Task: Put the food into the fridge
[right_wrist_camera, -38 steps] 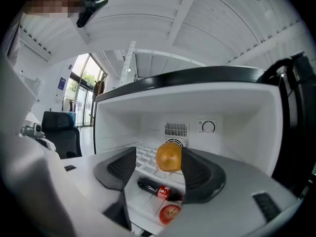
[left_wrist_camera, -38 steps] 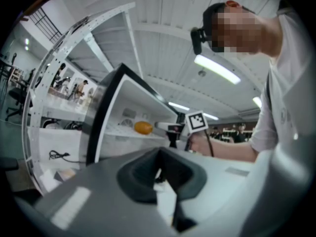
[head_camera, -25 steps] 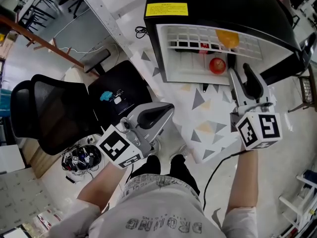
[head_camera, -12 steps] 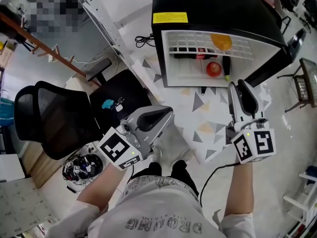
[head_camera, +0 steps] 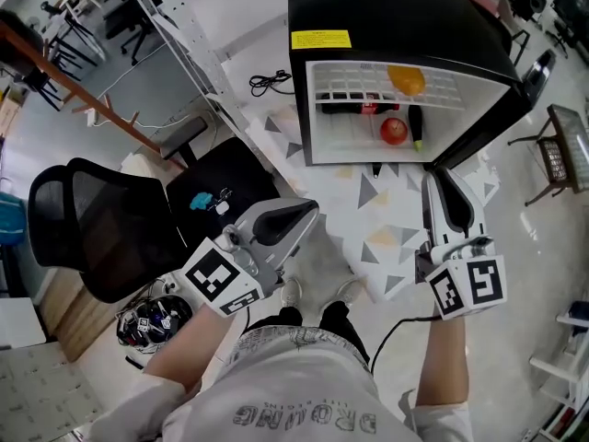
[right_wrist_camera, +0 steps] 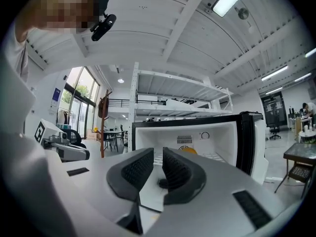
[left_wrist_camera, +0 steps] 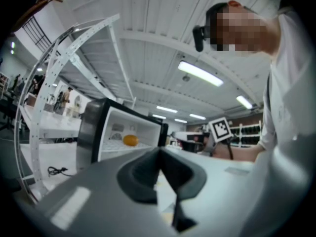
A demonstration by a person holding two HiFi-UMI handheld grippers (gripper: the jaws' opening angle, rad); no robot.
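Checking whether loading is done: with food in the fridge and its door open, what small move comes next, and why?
Likely move the right gripper to the open door and push it shut: orange, apple and cola bottle sit in the fridge, the right jaws have just been closing on nothing, and the left gripper is shut, empty.

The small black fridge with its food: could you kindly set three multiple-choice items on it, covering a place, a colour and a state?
1. Where does the round orange fruit lie? A on the small black fridge's white wire shelf; B on its roof; C outside it.
2. The round apple's colour? A green; B red; C yellow.
3. The fridge's door stands: A shut; B open; C missing.
Answers: 1 A, it rests on the upper grid; 2 B, plainly red; 3 B, the interior shows.
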